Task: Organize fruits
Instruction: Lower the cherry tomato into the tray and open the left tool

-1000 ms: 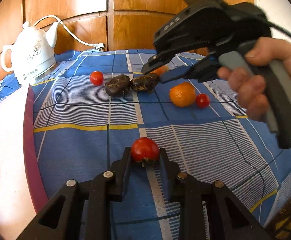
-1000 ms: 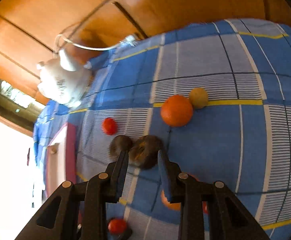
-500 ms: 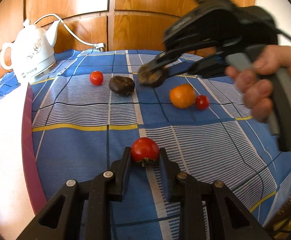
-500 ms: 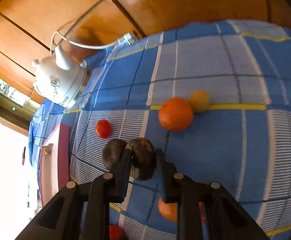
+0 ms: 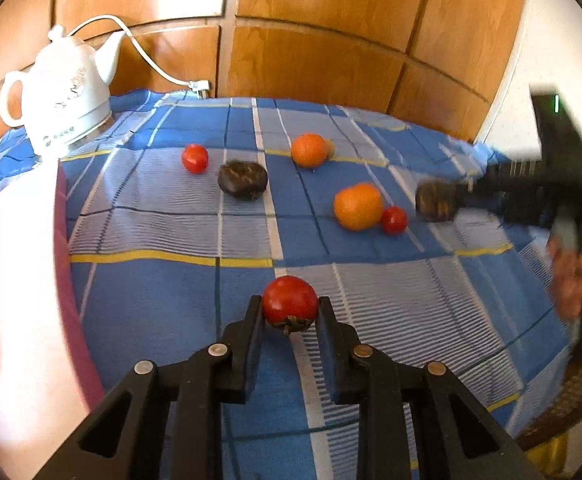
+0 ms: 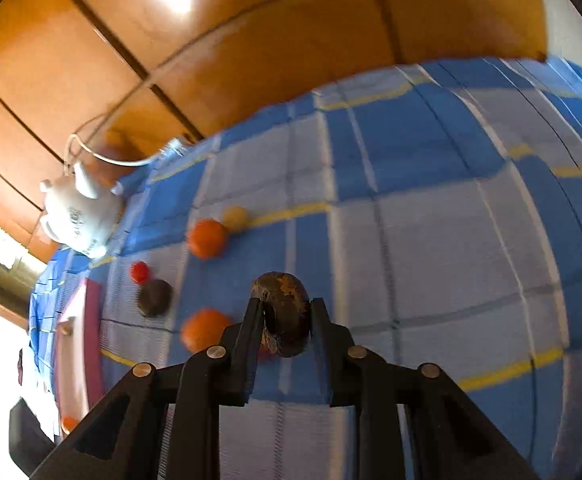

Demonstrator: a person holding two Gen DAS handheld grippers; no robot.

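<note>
fruits lie scattered on the checked surface (image 5: 163,304), so both jaws are clamped for sorting: left gripper (image 5: 290,314) on a near red tomato (image 5: 289,303), right gripper (image 6: 283,320) lifting a dark brown fruit (image 6: 283,312) w/ oranges (image 5: 358,206) far behind.

kettle (image 5: 61,92) far left on tablecloth (image 5: 163,292), 2 oranges (image 5: 357,206) right of it

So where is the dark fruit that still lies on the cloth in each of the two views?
Left wrist view: the dark fruit lies on the cloth upper centre, just right of a small tomato.
Right wrist view: it lies at the left, just below the same tomato.
Shared landmark: the white kettle, far left in the left wrist view, and upper left in the right wrist view.
</note>
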